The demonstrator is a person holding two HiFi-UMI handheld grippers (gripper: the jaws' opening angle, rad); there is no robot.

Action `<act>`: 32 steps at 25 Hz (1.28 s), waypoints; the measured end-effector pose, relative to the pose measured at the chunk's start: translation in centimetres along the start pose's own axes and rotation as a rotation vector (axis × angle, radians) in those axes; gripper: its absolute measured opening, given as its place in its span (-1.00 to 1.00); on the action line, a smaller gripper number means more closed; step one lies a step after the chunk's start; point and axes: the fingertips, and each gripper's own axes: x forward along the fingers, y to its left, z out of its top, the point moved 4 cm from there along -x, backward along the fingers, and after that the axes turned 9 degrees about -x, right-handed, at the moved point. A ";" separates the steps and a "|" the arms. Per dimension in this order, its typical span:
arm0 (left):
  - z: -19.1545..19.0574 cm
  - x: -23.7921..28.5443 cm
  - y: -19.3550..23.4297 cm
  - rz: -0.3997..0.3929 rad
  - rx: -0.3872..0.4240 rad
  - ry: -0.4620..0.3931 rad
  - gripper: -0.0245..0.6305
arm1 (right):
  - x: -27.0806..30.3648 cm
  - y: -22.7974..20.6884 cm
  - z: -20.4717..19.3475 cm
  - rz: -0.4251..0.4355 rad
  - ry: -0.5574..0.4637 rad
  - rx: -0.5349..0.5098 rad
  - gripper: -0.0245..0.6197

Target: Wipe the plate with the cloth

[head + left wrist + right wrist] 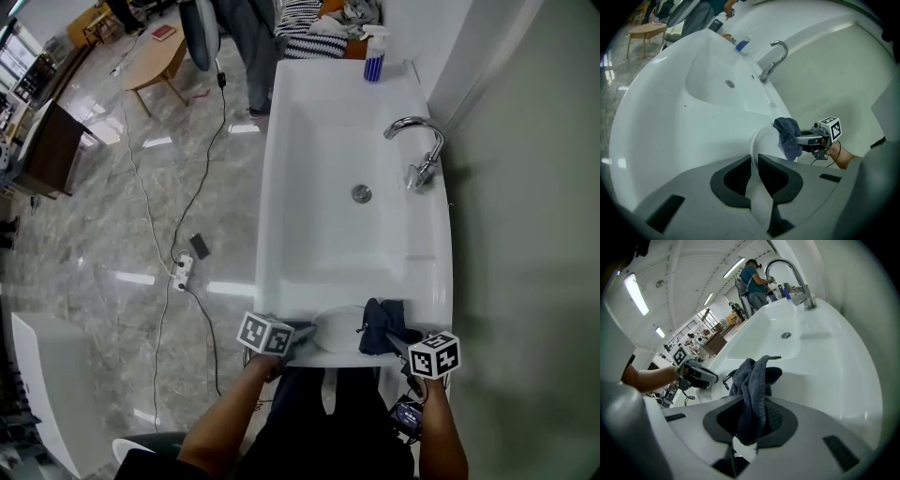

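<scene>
So here's where it's at: the left tongs (302,336) are clamped on the rim of the white plate (339,328), pinching it edge-on, and you can see the plate running right up between the two pads in the left gripper view. The plate sits over the front rim of the sink (281,234), at about 6 o'clock from the drain (361,193) in the head view. The right tongs (398,343) are squeezed shut on the dark blue cloth (382,323), which bunches up and flops out past the tips. In the head view, the cloth is at roughly 3 o'clock of the plate. From the left side it overlaps the plate's right edge, so I'd say it's touching or as good as. Progress-wise, both grabs look sorted, so the setup part is done. The wiping itself is what's left, or it's only just getting going. Honestly I can't tell how much of the plate has been covered, because the plate looks plain white with no obvious mess on it either way. My guess is early-to-middle of the job.
</scene>
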 end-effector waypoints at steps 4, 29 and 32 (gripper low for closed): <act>-0.1 -0.1 -0.2 0.000 0.000 0.001 -0.79 | -2.2 -0.9 -0.1 -0.054 -0.013 0.000 -0.75; -0.2 -0.1 -0.3 0.012 0.020 0.004 -0.79 | -5.5 4.2 6.5 0.252 -0.508 0.037 -0.75; -0.2 0.0 -0.5 0.013 0.052 0.003 -0.78 | -5.2 4.0 6.5 0.252 -0.499 0.033 -0.75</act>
